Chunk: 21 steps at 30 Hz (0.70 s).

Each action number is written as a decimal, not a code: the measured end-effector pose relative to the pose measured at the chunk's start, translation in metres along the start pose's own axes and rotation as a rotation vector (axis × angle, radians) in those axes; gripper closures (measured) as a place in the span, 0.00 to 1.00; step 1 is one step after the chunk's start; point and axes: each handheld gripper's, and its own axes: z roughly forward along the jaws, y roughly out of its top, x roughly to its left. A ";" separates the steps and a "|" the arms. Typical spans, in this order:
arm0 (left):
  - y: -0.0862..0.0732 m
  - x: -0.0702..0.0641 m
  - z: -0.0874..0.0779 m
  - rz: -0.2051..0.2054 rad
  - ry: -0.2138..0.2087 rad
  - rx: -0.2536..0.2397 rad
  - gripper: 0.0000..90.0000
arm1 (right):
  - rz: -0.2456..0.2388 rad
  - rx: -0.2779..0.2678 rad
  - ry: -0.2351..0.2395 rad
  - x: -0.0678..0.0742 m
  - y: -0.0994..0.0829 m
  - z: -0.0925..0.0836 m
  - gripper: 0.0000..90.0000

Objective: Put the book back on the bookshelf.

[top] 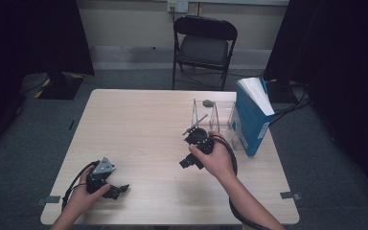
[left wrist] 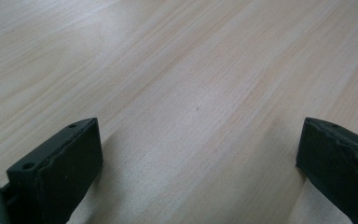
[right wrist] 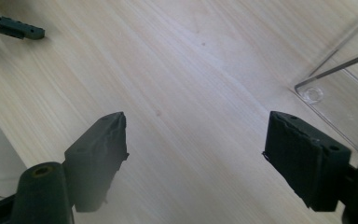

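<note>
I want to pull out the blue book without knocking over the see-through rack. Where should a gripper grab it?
Probably at the top of the blue book's near edge, from the person's side. It stands upright against the clear rack's right end, so that edge and its outer cover look free. The right gripper, open, is nearest; the open left gripper is far off.

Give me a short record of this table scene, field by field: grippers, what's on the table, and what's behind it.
left gripper: open, holding nothing, low over the near left of the table
right gripper: open, holding nothing, just left of the clear rack
left gripper view: jaws wide apart over bare wood
right gripper view: jaws wide apart, rack corner ahead at right
rack: clear dividers, standing at the table's right side
book: blue, upright, against the rack's right side
chair: black, folding, beyond the far edge
</note>
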 end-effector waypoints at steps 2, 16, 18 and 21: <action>0.000 0.000 0.000 0.000 0.000 0.000 0.00 | -0.009 0.018 -0.002 0.003 0.001 0.004 0.22; 0.000 0.000 -0.001 0.011 0.005 0.016 0.00 | -0.025 0.036 0.032 0.010 0.004 0.026 0.21; 0.000 0.001 0.000 0.008 -0.001 0.008 0.00 | -0.034 0.039 0.026 0.011 0.004 0.029 0.21; 0.000 0.001 0.000 0.008 0.000 0.008 0.00 | -0.038 0.038 0.027 0.013 0.005 0.034 0.21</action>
